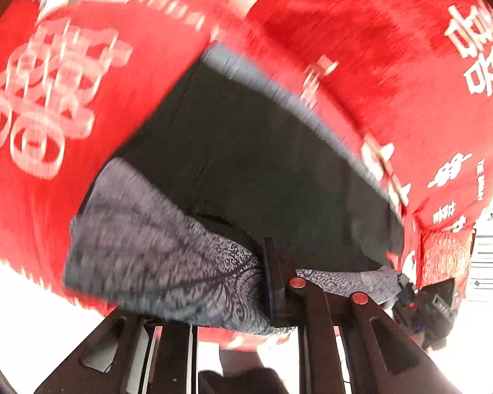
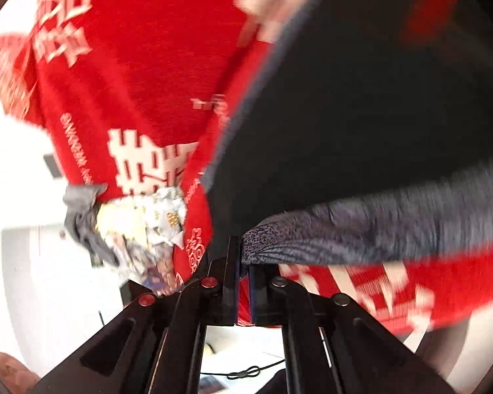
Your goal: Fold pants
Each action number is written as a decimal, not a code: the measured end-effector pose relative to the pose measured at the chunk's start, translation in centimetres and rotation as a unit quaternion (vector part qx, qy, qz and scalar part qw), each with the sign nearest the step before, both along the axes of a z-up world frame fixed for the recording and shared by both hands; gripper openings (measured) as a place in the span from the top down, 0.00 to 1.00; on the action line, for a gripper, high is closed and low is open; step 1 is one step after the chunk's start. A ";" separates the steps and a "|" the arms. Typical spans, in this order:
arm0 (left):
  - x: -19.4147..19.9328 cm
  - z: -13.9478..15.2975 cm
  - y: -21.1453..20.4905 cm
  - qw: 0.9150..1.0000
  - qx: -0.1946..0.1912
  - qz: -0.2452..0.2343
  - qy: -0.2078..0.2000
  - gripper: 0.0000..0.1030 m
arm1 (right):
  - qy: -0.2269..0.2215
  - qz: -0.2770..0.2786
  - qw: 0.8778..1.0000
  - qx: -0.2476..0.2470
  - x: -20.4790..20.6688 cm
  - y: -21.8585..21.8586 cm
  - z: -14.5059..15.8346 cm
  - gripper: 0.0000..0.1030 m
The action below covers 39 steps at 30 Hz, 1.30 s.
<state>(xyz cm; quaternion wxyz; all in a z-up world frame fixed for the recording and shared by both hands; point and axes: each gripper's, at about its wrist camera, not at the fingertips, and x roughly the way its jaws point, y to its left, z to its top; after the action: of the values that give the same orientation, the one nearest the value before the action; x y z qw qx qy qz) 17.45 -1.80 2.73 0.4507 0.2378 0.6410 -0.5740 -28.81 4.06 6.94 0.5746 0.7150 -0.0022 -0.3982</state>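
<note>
**me:** While both of my hand-held grippers pinch the grey patterned band of the pants (image 1: 246, 151), the dark cloth hangs lifted over the red bedspread (image 1: 82, 105). Left hand-held gripper (image 1: 279, 282) is clenched on the band, right hand-held gripper (image 2: 243, 262) too, further along the band.

**reply:** What worries you?

**me:** Thin pinch on the right one. A quick swing could slip the band out, or the loose legs might land bunched on the bedspread. Blurry, so can't tell more.
</note>
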 end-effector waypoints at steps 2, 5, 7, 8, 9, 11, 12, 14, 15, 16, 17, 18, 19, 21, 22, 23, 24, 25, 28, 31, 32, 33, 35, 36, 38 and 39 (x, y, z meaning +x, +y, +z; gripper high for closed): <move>-0.8 1.2 -3.0 1.000 -0.025 0.012 -0.013 0.80 | 0.008 0.031 0.999 -0.014 -0.3 -3.8 0.7 0.95; -1.4 1.3 -7.7 0.994 -0.043 0.047 -0.091 0.30 | 0.031 0.082 0.996 -0.017 -0.9 -10.5 1.0 0.94; -1.2 0.3 -10.6 0.986 -0.059 0.072 -0.135 0.19 | 0.040 0.100 0.994 -0.007 -1.3 -13.9 -0.3 0.92; -1.2 -0.8 -12.0 0.986 -0.053 0.074 -0.141 0.19 | 0.043 0.110 0.993 0.002 -1.2 -15.6 -1.4 0.92; -1.5 -1.6 -12.9 0.985 -0.047 0.076 -0.146 0.19 | 0.050 0.119 0.992 0.010 -1.3 -16.9 -2.6 0.92; -2.2 -3.9 -15.5 0.981 -0.031 0.082 -0.174 0.19 | 0.067 0.133 0.988 0.027 -1.2 -19.6 -5.3 0.91; -2.8 -5.0 -16.5 0.978 -0.023 0.082 -0.191 0.19 | 0.075 0.137 0.987 0.037 -1.3 -20.4 -6.8 0.91; -3.7 -6.7 -18.2 0.971 -0.003 0.077 -0.228 0.19 | 0.100 0.137 0.983 0.070 -1.6 -21.6 -10.0 0.79; -3.9 -7.2 -18.8 0.965 0.006 0.075 -0.250 0.19 | 0.095 0.136 0.983 0.076 -1.9 -22.0 -11.3 0.67; -4.0 -7.3 -19.3 0.960 0.010 0.079 -0.270 0.19 | 0.080 0.119 0.987 0.067 -2.4 -22.4 -11.7 0.65; -3.9 -6.8 -19.6 0.955 0.009 0.087 -0.283 0.19 | 0.077 0.115 0.988 0.072 -2.6 -22.5 -11.8 0.58; -3.7 -6.1 -19.7 0.952 0.007 0.096 -0.291 0.19 | 0.068 0.113 0.988 0.076 -2.9 -22.7 -11.5 0.51; -3.6 -5.2 -19.8 0.949 0.002 0.101 -0.299 0.19 | 0.065 0.115 0.989 0.069 -3.1 -22.6 -10.6 0.35; -4.3 -3.1 -19.5 0.943 -0.010 0.081 -0.321 0.19 | 0.077 0.126 0.988 0.048 -3.7 -22.4 -8.5 0.30; -5.2 -2.0 -19.2 0.941 -0.018 0.058 -0.334 0.19 | 0.081 0.135 0.987 0.032 -4.2 -21.7 -7.2 0.30; -6.5 -1.2 -18.8 0.940 -0.027 0.029 -0.338 0.19 | 0.088 0.140 0.986 0.025 -5.0 -20.9 -6.2 0.30; -7.8 -0.5 -18.2 0.943 -0.032 0.004 -0.330 0.19 | 0.101 0.141 0.985 0.020 -6.1 -19.6 -5.1 0.30; -10.0 0.0 -17.3 0.949 -0.035 -0.034 -0.312 0.19 | 0.113 0.141 0.983 0.020 -7.1 -18.4 -4.3 0.30; -15.8 -0.6 -15.5 0.958 -0.030 -0.113 -0.262 0.19 | 0.146 0.122 0.981 0.037 -10.5 -14.5 -2.7 0.30; -23.7 -1.4 -12.9 0.965 -0.020 -0.188 -0.185 0.19 | 0.164 0.068 0.981 0.082 -15.4 -8.7 -1.9 0.30; -26.8 -1.7 -12.1 0.964 -0.021 -0.214 -0.157 0.19 | 0.165 0.044 0.980 0.099 -17.3 -6.2 -1.8 0.30; -29.4 -1.8 -11.4 0.962 -0.023 -0.235 -0.137 0.19 | 0.167 0.026 0.979 0.111 -18.7 -4.4 -1.8 0.30; -34.9 -2.4 -10.1 0.955 -0.017 -0.281 -0.090 0.19 | 0.179 -0.019 0.973 0.145 -21.2 0.1 -2.2 0.30; -37.1 -2.6 -9.4 0.951 -0.014 -0.300 -0.069 0.19 | 0.180 -0.041 0.970 0.159 -22.3 2.3 -2.4 0.30; -41.4 -3.5 -8.3 0.940 -0.009 -0.340 -0.034 0.19 | 0.168 -0.088 0.965 0.183 -24.3 6.5 -3.3 0.30; -43.1 -3.8 -8.0 0.934 -0.008 -0.356 -0.027 0.19 | 0.163 -0.109 0.961 0.194 -25.0 8.3 -3.8 0.30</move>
<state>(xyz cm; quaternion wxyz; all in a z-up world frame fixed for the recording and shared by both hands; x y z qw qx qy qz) -25.67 -9.78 -1.11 0.2358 0.4621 0.4970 -0.6956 -53.79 12.41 3.16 0.3704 0.7335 0.0912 -0.5626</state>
